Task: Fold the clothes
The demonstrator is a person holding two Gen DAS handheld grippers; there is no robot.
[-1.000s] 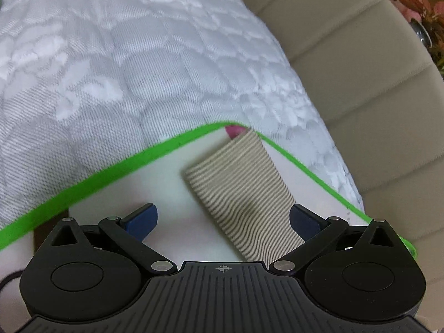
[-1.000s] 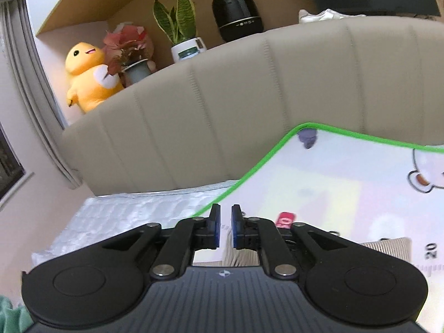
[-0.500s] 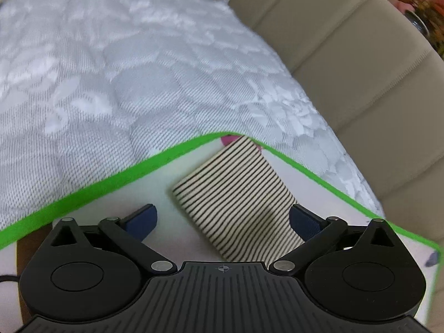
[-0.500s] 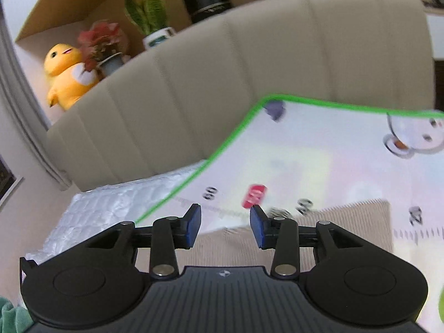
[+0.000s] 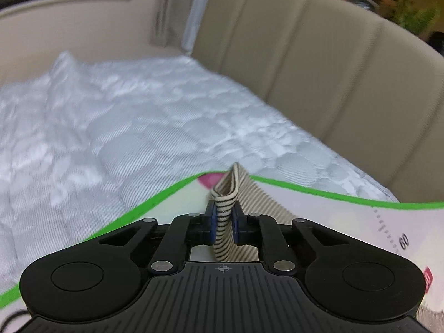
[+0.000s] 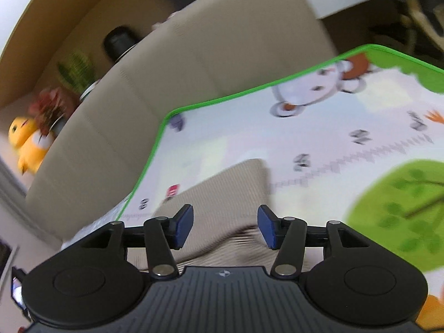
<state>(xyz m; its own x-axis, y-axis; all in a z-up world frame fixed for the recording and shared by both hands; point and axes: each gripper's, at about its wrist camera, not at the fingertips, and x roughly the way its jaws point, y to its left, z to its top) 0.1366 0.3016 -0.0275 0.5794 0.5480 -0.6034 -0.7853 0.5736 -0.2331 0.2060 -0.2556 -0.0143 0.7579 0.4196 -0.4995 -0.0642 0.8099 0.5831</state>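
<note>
A folded beige garment with thin dark stripes [image 5: 260, 199] lies on a green-edged play mat [image 5: 155, 208]. My left gripper [image 5: 223, 226] is shut on one end of it, and a pinched fold of the cloth stands up between the blue pads. In the right wrist view the same striped garment [image 6: 222, 191] lies flat on the mat [image 6: 319, 127]. My right gripper [image 6: 224, 229] is open just above its near end, with nothing held between the fingers. This view is blurred.
The mat lies on a white quilted mattress [image 5: 97, 127]. A beige padded headboard [image 5: 319, 69] rises behind it. On the shelf above stand a yellow plush toy [image 6: 26, 144], potted plants [image 6: 75, 75] and a black speaker [image 6: 119, 41].
My left gripper went from open over the striped garment to shut on its end, lifting a fold. My right gripper opened from shut and swung right over the garment.
</note>
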